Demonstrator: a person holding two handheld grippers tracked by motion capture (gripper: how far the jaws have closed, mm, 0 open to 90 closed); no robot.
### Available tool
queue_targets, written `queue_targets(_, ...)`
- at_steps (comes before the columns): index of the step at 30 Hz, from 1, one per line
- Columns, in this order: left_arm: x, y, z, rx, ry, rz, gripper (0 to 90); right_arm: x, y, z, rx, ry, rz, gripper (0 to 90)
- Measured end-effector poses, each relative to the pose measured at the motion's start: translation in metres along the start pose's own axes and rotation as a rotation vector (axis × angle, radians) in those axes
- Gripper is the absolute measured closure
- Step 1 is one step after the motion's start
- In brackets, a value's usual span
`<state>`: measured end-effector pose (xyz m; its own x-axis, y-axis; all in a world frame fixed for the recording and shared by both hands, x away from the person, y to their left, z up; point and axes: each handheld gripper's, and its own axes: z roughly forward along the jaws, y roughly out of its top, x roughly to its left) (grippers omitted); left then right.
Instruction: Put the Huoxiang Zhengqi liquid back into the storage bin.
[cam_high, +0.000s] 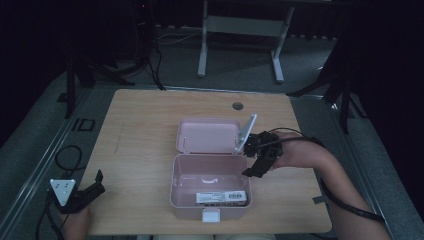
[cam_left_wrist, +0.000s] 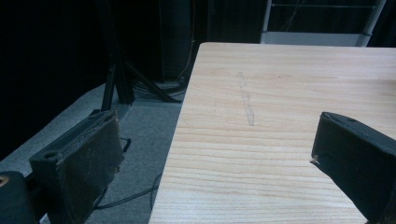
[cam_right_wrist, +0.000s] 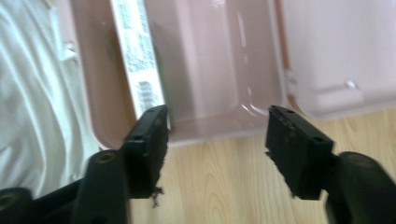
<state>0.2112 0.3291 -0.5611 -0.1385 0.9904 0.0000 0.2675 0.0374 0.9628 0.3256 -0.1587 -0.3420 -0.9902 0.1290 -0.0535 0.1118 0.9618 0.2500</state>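
Pink box (cam_high: 210, 192) sits open mid-worktop (cam_high: 140, 125), lid back, w/ a labelled pack (cam_high: 221, 197) flat inside near the front wall. Our right tongs (cam_high: 252, 157) hover beside it, half-wide, empty, likely just released. Left tongs (cam_high: 92, 187) wide, empty, parked at worktop corner.

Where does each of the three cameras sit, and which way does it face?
High view: above the person's side, looking down on the table, open pink box, both forearms.
Left gripper view: on the left tongs, facing bare tabletop past its open jaws.
Right gripper view: on the right tongs, jaws apart, facing the box.
Shared: the labelled packet inside shows in the high and right views.
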Motion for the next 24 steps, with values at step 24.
queue_targets(24,0.000,0.000,0.000,-0.001,0.000,0.000,2.1,-0.039,-0.113,0.092,-0.366,-0.171,0.280,12.9)
